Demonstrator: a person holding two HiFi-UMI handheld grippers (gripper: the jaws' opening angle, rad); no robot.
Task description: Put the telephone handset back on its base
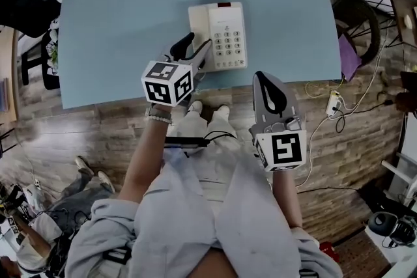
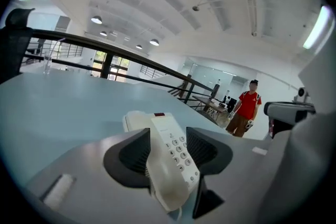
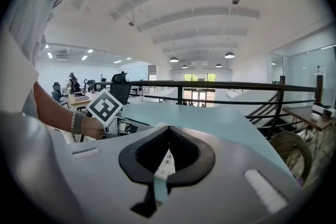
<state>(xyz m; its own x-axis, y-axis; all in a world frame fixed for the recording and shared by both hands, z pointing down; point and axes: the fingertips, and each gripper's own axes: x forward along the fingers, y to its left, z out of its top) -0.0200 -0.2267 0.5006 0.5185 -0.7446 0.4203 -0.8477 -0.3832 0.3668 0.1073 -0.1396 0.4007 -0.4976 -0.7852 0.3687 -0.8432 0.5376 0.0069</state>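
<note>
Two tongs reach forward from the person's bent arms: the left tongs spread wide at the near left corner of the telephone, whose handset lies along its left side (by the surface's front edge), and the right tongs are pinched together, empty, off its near right.

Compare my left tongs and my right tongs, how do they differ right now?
The left tongs are open; the right tongs are shut and empty. The left tongs reach over the table to the telephone's near left corner; the right tongs hang back at the table's edge, apart from the telephone. Both point forward and carry a marker cube.
</note>
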